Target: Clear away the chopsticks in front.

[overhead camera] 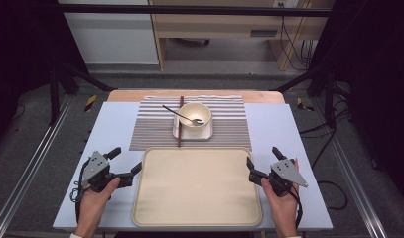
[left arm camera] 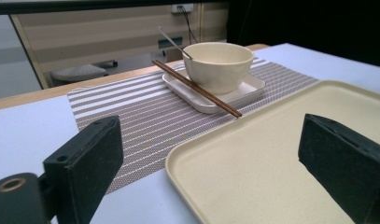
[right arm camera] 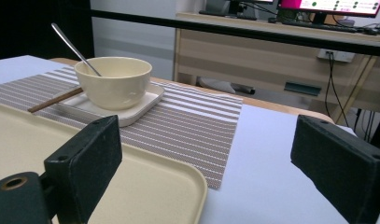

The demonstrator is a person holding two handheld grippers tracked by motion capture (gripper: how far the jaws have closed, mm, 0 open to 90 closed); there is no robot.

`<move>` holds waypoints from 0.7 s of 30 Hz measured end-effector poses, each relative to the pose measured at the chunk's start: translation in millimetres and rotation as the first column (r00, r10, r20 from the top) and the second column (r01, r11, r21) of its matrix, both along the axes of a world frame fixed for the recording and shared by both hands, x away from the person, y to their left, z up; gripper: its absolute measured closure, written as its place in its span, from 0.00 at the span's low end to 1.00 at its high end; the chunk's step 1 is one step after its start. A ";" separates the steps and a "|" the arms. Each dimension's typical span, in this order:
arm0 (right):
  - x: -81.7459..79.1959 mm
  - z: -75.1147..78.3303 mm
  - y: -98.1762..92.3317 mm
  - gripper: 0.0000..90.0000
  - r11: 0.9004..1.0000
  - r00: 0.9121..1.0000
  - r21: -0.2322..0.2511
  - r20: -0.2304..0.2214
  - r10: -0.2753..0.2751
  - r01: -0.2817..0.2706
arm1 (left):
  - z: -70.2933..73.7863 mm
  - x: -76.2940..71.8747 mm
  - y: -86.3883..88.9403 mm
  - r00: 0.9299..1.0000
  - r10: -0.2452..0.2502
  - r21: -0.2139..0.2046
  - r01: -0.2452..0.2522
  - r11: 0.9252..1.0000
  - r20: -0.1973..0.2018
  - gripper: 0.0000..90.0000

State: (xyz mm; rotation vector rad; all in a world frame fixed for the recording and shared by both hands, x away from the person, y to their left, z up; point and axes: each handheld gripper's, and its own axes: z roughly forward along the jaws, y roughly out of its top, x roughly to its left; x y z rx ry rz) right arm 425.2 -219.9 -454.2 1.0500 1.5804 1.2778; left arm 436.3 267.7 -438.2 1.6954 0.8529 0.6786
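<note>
Both jaws open, empty. Left gripper [overhead camera: 125, 162] and right gripper [overhead camera: 262, 159] flank the tray [overhead camera: 197, 218]: probably light, stiff, slick plastic. Grab the raised side rims.

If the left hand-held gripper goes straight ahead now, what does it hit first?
Probably the tray: its near corner lies between the open jaws of the left hand-held gripper. Passing above it, likely the chopsticks and bowl.

1. Left gripper [overhead camera: 126, 161]: held in the left hand [overhead camera: 95, 196] at near left, jaws spread wide, nothing between them.
2. Right gripper [overhead camera: 263, 157]: held in the right hand [overhead camera: 281, 198] at near right, jaws spread wide, nothing between them.
</note>
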 end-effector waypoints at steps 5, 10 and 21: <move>-2.1 -0.8 0.1 0.07 0.999 0.999 -0.009 -0.017 -0.034 0.033 | 13.9 15.3 -29.4 0.999 0.026 0.069 -0.025 0.997 -0.025 0.09; -4.7 0.7 2.7 0.06 0.999 0.999 -0.022 -0.012 -0.045 0.045 | 35.9 37.5 -62.3 0.996 0.048 0.137 -0.037 0.990 -0.076 0.09; -5.4 3.5 5.2 0.07 0.998 0.998 -0.036 -0.002 -0.055 0.055 | 58.8 85.6 -99.9 0.976 0.116 0.190 -0.080 0.979 -0.187 0.23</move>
